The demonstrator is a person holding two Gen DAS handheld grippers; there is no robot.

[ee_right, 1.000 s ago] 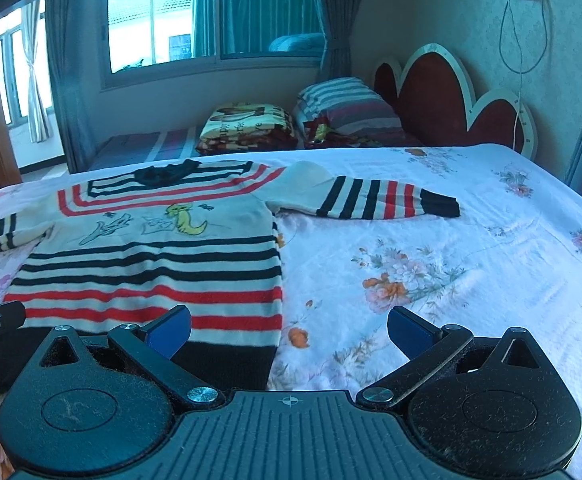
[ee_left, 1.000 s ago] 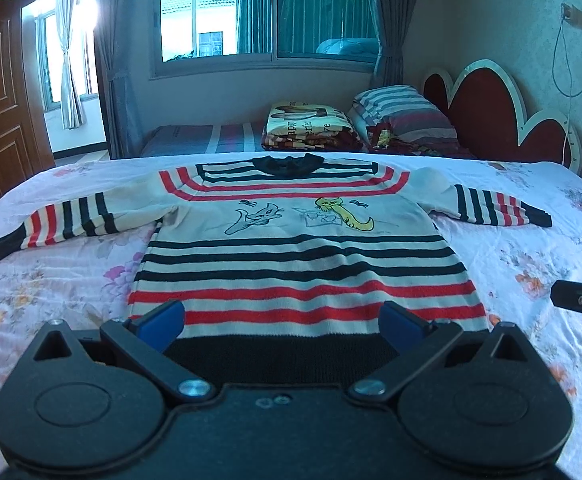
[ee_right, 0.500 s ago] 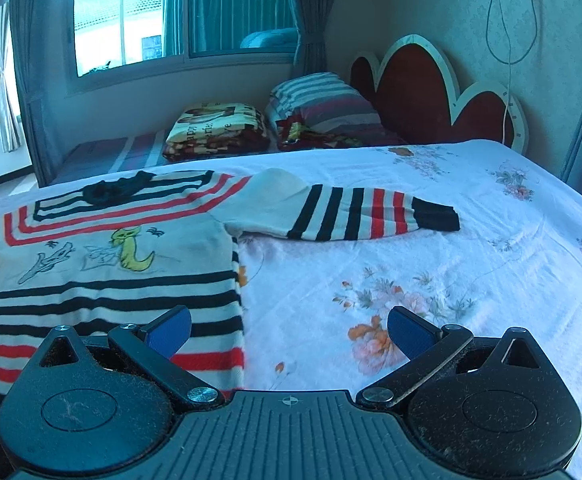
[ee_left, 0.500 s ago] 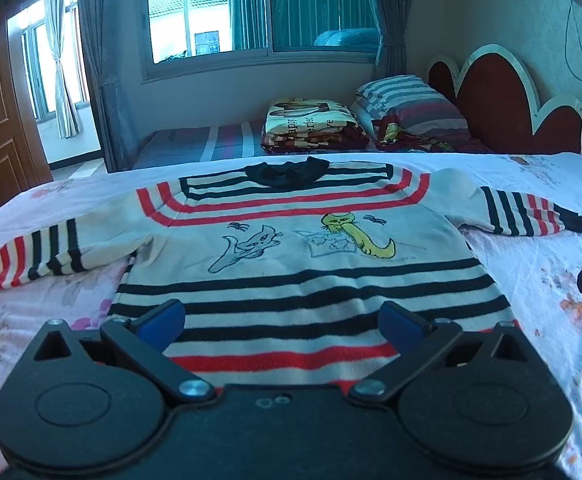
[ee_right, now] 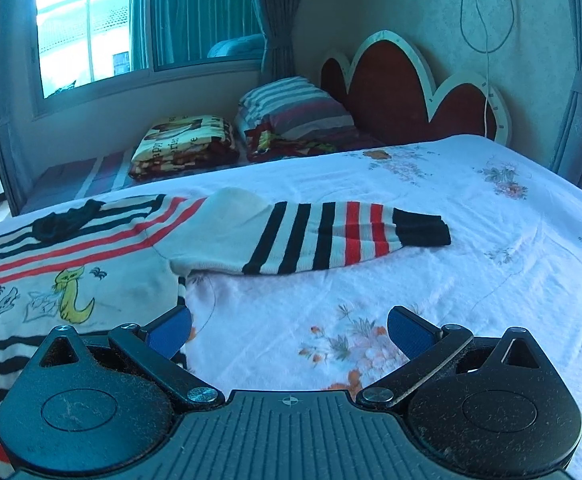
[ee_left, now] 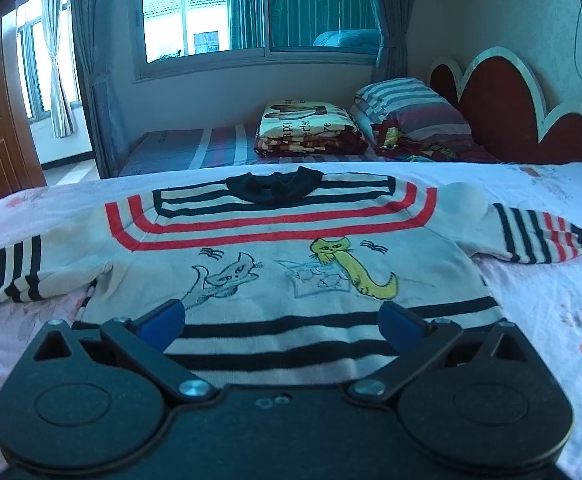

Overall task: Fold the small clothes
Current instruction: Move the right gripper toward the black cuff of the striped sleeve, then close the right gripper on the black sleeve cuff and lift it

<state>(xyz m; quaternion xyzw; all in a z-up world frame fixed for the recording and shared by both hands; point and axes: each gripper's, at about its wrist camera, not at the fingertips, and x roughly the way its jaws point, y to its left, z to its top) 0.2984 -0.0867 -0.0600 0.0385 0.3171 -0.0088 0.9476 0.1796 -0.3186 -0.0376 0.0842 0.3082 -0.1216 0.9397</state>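
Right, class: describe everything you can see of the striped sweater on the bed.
The sweater is a small knitted pullover, cream with red and black stripes, a black collar and two cartoon cats on the chest. It lies flat, front up, on the floral bedsheet, unfolded, both sleeves spread outwards. The right sleeve ends in a black cuff. Only the sheet appears to touch it; both grippers look open and empty.

The folded blanket (ee_left: 307, 120) by the window shows partial words, roughly "appy" and "erfec". The rest is too blurred to read.
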